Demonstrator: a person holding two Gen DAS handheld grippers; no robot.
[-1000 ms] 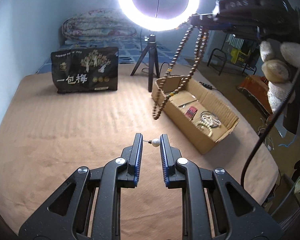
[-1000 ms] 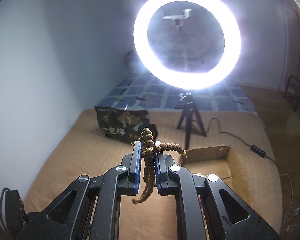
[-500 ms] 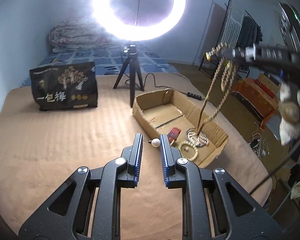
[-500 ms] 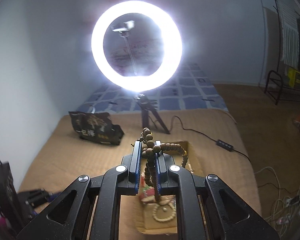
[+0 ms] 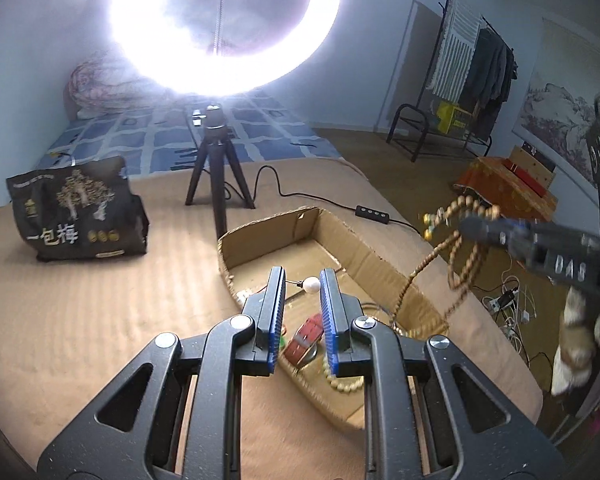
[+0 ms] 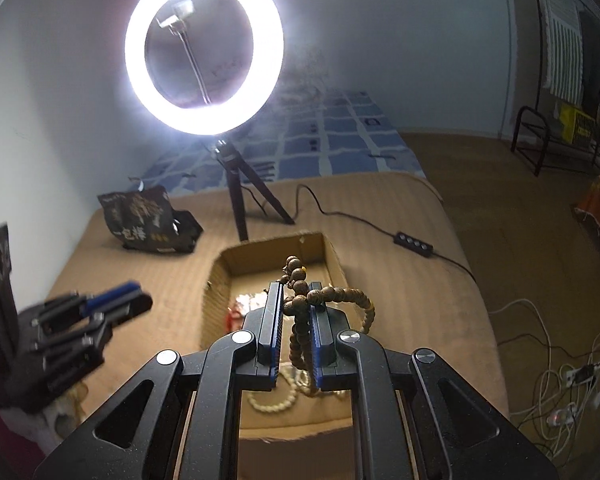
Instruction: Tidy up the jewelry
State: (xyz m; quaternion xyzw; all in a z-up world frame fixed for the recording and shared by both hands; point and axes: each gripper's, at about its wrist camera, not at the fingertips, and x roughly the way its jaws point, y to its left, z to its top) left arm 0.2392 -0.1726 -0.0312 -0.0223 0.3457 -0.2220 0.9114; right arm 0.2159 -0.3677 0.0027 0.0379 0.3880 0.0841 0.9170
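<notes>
Blinding ring light [image 5: 224, 24] glare, fisheye-warped edges

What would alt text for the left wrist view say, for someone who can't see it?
The left gripper holds a small white pearl piece between its blue pads above an open cardboard box on a tan bed. To the right, the right gripper dangles a long brown bead strand into the box; a bright ring light glares behind.

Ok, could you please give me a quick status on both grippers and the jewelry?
Left hand-held gripper shut on pearl pin. Right hand-held gripper shut on wooden bead strand, above cardboard box. Nothing blocking.
</notes>
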